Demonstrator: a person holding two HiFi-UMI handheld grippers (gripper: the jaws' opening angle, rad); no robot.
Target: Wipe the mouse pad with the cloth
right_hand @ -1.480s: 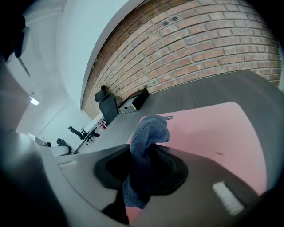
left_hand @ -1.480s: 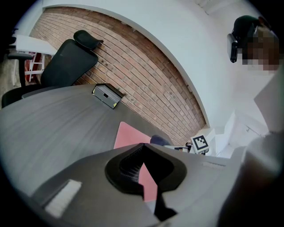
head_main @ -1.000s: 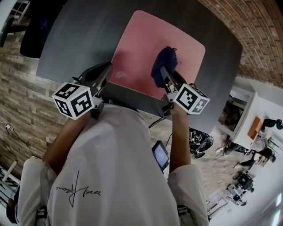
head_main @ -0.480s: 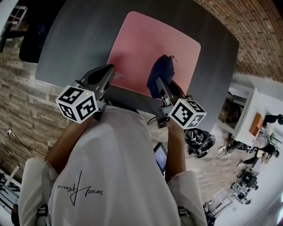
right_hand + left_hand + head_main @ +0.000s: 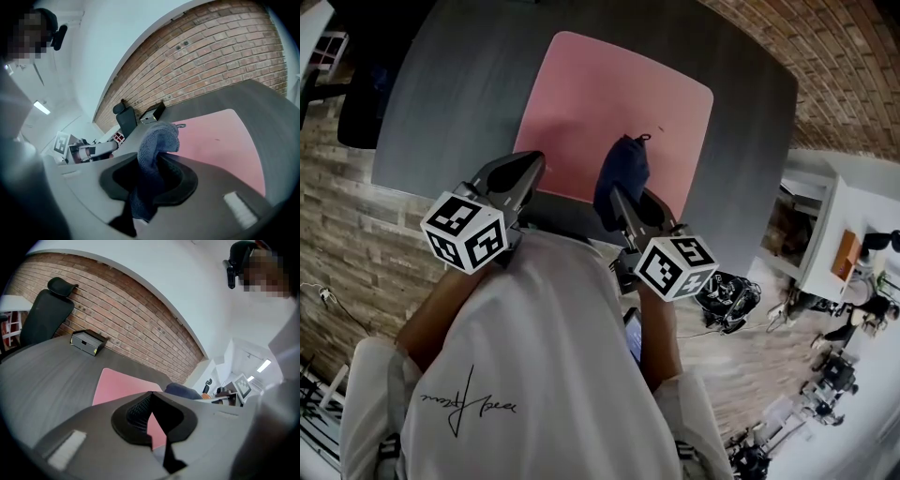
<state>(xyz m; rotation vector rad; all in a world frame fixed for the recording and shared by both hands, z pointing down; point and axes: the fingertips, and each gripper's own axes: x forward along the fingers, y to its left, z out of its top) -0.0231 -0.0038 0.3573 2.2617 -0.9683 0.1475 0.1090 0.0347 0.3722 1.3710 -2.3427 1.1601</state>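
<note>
One bunched dark blue cloth [image 5: 622, 173] is pinched in the right gripper [image 5: 617, 199]. In the right gripper view the two jaws are clamped on the cloth [image 5: 154, 154], which passes between them, with a rounded wad sticking out past the tips of that gripper [image 5: 150, 183] and a shorter tail hanging behind. From the head view I see the cloth over the near edge of the pink rectangular mouse pad [image 5: 609, 112], right of the middle of that edge. I cannot tell whether the wad is pressed onto the pad or held just above it. A small dark speck lies on the pink surface a little beyond the cloth.

The mouse pad lies flat on the dark grey table [image 5: 469, 84], one long side towards me, and most of its surface is uncovered.

My left gripper [image 5: 530, 167] sits at the pad's near left corner, well apart from the cloth. In the left gripper view its jaws are together at the tips of the gripper [image 5: 152, 394], with nothing between them; only a sliver of the mouse pad [image 5: 117, 385] shows through the gap lower down.

Further out, a flat black box [image 5: 86, 342] rests at the table's far edge below a red brick wall [image 5: 131, 319], and a black office chair [image 5: 44, 315] stands at the table's left end.
</note>
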